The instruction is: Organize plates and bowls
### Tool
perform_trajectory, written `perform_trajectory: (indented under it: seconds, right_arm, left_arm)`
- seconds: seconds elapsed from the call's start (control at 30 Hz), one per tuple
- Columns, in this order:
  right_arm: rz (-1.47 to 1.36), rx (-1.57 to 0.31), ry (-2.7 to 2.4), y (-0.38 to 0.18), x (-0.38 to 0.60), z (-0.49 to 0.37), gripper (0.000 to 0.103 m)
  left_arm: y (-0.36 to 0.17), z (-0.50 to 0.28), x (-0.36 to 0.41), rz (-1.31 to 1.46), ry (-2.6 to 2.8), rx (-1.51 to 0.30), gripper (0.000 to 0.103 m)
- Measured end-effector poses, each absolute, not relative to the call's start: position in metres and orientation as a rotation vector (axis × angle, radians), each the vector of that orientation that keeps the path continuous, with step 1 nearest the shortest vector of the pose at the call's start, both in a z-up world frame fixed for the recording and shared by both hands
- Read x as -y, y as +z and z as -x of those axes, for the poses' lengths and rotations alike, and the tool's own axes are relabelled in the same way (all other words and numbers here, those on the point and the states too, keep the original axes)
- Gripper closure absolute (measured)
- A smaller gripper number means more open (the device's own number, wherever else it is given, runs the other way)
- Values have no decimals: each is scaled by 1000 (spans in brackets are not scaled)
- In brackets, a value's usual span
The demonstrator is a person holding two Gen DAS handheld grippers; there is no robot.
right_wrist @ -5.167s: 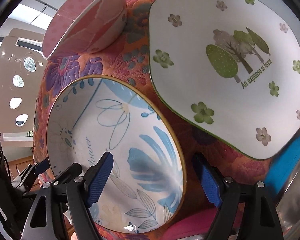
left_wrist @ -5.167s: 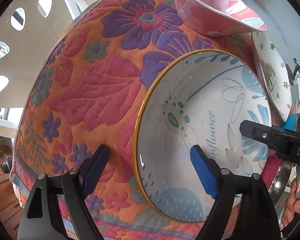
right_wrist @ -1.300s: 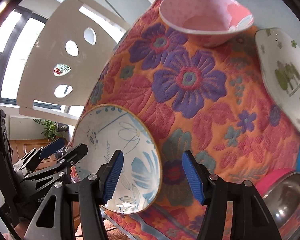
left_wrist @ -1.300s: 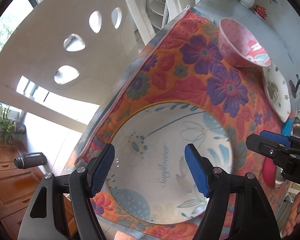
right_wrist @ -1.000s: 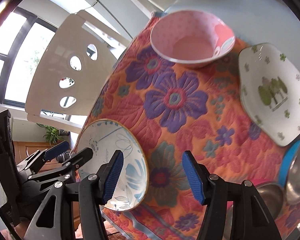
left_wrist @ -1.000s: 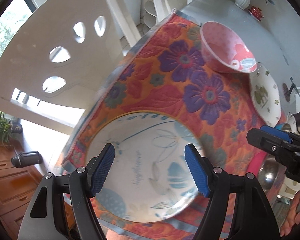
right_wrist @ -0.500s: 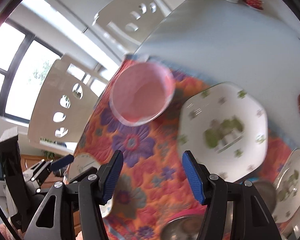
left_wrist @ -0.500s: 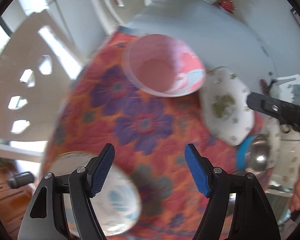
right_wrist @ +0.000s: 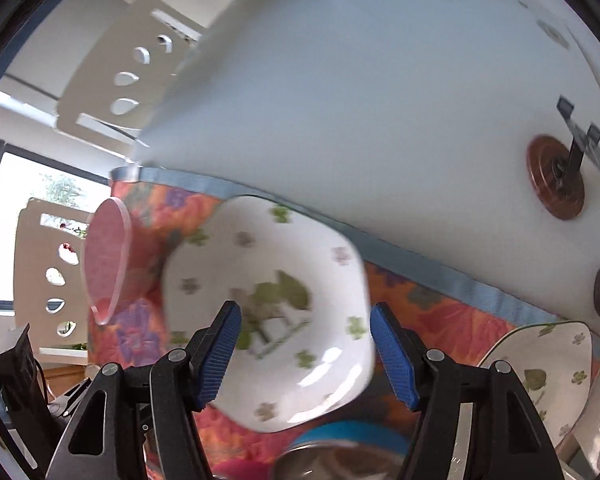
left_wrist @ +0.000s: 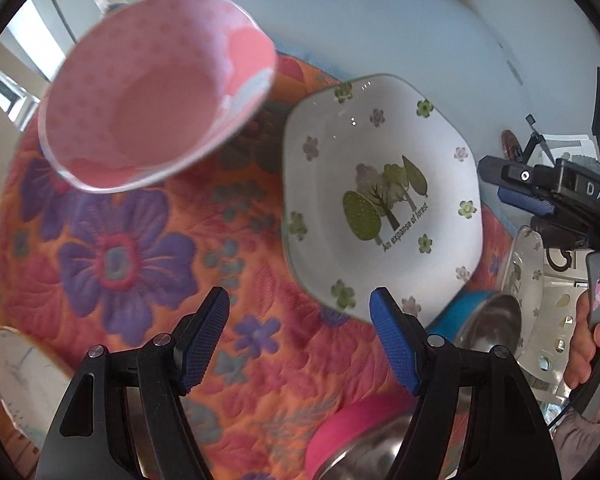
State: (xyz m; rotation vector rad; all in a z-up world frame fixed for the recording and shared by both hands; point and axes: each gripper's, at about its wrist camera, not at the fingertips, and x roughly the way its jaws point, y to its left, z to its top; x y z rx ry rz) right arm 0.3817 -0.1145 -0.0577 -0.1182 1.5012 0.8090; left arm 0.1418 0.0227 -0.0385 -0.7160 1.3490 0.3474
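Your left gripper (left_wrist: 300, 308) hangs with its blue pads well apart and empty above the orange floral quilted mat (left_wrist: 140, 280), the pink dotted bowl (left_wrist: 156, 92) beyond it. Your right gripper (right_wrist: 305, 326) is opening, touching nothing, over the white hexagonal plate with a tree print (right_wrist: 268, 308) lying on that mat.

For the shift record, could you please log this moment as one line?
left gripper: open, empty | right gripper: opening, empty, over forest plate | pink bowl: on floral mat
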Motion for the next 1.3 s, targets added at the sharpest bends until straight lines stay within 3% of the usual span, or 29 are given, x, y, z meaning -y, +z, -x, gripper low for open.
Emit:
perform_trajectory:
  seconds: [0.43,0.5,0.63,1.3]
  right_arm:
    - [86,-1564,872,-121,107,-401,38]
    - [116,-1528,897,-118,102,-398,38]
    - [192,-1493,941,-115,87,-392,46]
    - [281,-1490,968,-102,80,-379,45]
  left_arm:
    - [-65,-172,-7,655,411,-1321,33]
    - [-64,-176,-2,617,427,-1305,35]
    - [-60,-188,9,565,406,-1288,51]
    - [-43,-187,8,530,350,-1283,52]
